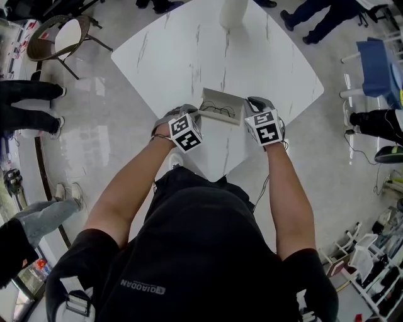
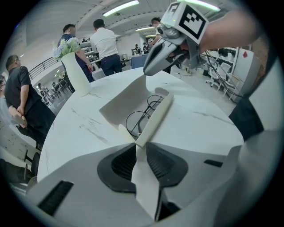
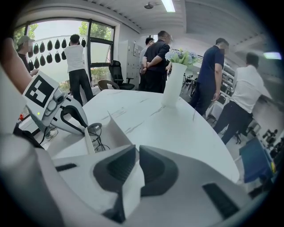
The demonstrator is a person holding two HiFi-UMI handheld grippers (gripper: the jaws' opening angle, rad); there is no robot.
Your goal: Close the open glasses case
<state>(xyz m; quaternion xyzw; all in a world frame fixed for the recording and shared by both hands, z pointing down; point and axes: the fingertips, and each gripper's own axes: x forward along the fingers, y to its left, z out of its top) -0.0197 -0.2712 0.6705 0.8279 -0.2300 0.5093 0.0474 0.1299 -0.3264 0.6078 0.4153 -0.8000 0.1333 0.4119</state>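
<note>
A white glasses case [image 1: 220, 99] lies open near the front edge of the white marble table [image 1: 189, 50]. Its lid [image 2: 126, 101] stands up and dark-rimmed glasses [image 2: 143, 116] rest inside. My left gripper [image 1: 198, 116] is at the case's left end, and its jaws [image 2: 138, 142] are shut on the case's thin white end flap. My right gripper [image 1: 252, 105] is at the right end, shut [image 3: 134, 153] on the flap there. Each gripper shows in the other's view: the right gripper [image 2: 171, 42], and the left gripper [image 3: 66, 116] beside the case [image 3: 111, 128].
A tall white vase [image 1: 232, 12] with flowers [image 3: 179, 56] stands at the table's far side. Several people [image 3: 156, 62] stand around the table. A chair [image 1: 63, 36] is at the back left and a blue seat [image 1: 376, 66] at the right.
</note>
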